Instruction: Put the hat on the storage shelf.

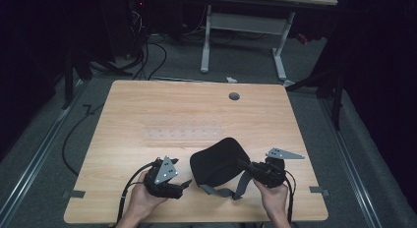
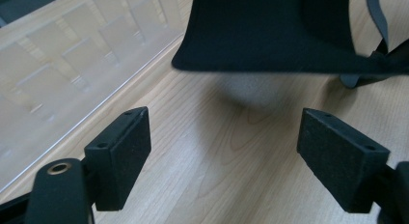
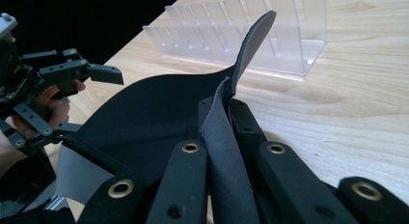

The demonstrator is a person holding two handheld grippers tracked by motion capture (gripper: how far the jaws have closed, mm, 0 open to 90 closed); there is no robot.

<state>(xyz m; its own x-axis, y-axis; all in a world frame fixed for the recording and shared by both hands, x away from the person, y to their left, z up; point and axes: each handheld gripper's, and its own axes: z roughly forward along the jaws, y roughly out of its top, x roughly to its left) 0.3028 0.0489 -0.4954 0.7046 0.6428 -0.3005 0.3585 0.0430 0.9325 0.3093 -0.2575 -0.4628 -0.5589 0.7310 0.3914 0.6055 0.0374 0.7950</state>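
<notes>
A black padded mask (image 1: 216, 161) with a grey strap (image 1: 223, 191) lies near the table's front edge, its right side lifted. My right gripper (image 1: 244, 165) is shut on that right edge; in the right gripper view the jaws (image 3: 223, 108) pinch the fabric, and the mask (image 3: 154, 113) spreads away to the left. My left gripper (image 1: 186, 185) stands open just left of the mask, apart from it. In the left gripper view its pads (image 2: 226, 132) are wide apart over bare wood, with the mask (image 2: 270, 31) a little ahead.
A clear plastic rack (image 1: 182, 133) with several slots lies across the middle of the wooden table (image 1: 147, 105), just behind the mask. A round cable hole (image 1: 234, 96) sits near the far edge. Cables and another desk's legs are on the floor beyond.
</notes>
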